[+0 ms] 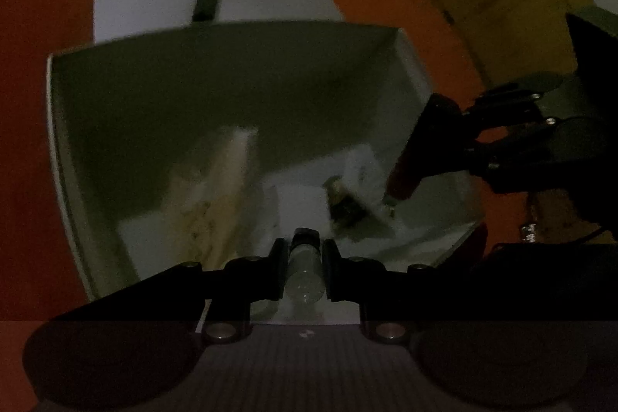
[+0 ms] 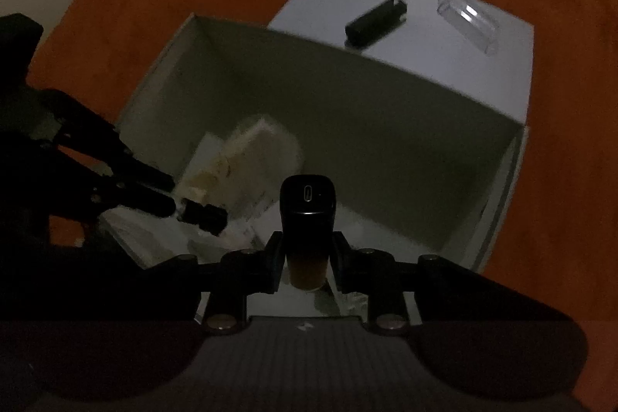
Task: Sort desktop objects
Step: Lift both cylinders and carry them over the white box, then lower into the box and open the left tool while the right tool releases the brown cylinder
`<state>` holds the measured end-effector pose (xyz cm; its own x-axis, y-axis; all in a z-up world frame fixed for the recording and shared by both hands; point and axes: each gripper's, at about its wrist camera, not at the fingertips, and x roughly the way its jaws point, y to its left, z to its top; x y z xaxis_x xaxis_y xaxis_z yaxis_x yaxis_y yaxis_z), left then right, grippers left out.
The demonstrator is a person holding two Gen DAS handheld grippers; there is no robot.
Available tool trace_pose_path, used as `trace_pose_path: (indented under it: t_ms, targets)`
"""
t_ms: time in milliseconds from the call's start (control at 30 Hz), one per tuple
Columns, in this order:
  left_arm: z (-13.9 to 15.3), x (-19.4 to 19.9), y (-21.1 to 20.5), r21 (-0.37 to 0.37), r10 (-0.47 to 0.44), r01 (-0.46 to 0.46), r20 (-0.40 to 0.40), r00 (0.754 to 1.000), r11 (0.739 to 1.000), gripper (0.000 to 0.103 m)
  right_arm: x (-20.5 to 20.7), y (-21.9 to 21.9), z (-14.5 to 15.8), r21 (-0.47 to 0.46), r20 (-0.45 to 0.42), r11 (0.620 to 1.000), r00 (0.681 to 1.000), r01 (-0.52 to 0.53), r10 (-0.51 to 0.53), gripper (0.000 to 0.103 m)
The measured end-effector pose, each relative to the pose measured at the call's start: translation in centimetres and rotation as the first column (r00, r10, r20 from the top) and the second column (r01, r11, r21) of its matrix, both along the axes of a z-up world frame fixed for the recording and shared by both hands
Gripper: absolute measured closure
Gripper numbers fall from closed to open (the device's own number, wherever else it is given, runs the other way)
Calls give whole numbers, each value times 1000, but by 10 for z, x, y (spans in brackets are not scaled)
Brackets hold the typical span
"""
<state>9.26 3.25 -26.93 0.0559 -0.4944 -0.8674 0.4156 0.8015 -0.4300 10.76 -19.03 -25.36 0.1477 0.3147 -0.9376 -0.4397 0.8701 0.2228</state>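
Both grippers [image 1: 305, 265] [image 2: 307, 259] steeply down — over box [image 1: 247, 37]

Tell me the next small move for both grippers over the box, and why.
Probably open both and drop the loads. The left gripper is shut on a clear tube with a black cap, the right gripper on a dark device with a port. Both point down into the open white box, above items already inside.

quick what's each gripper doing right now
left gripper: closed on a small clear glass vial with a black cap
right gripper: closed on a black oval device with an amber lower end
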Motion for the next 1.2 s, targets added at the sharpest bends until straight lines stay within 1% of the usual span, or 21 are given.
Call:
trace_pose_path:
  t_ms: [100,233,400,600,700,833,933,1033,1100,1200]
  targets:
    - [-3,-4,0,3,9,-9,-7,1000,1000,87,-3,1,-8,-17,-26,1000,1000,-11,11,75]
    - [-10,-5,-7,11,-7,7,-13,1000,1000,87,-7,3,-21,-40,-64,999,997,-33,30,75]
    - [-25,-4,-10,50,-12,13,-16,1000,999,87,-9,5,-37,-54,-111,997,993,-49,43,75]
    - [-39,1,-17,67,-2,3,-26,1000,998,87,-8,7,-56,-93,-156,992,986,-82,67,75]
    - [-45,2,-20,73,1,2,-40,999,997,87,-5,7,-65,-80,-186,994,981,-72,56,75]
    - [-54,3,-22,84,5,0,-59,998,996,87,-1,11,-72,-83,-188,994,980,-77,60,75]
    - [-58,4,-23,100,4,2,-57,998,995,87,5,13,-79,-70,-195,995,979,-74,59,75]
    - [-63,9,-22,77,22,-16,-88,996,997,87,6,14,-85,-49,-201,997,978,-67,55,75]
    - [-66,14,-22,70,44,-37,-103,994,997,87,7,15,-89,-51,-196,997,979,-66,55,75]
    - [-70,18,-25,74,43,-35,-104,994,997,87,10,16,-93,-54,-189,997,981,-56,45,75]
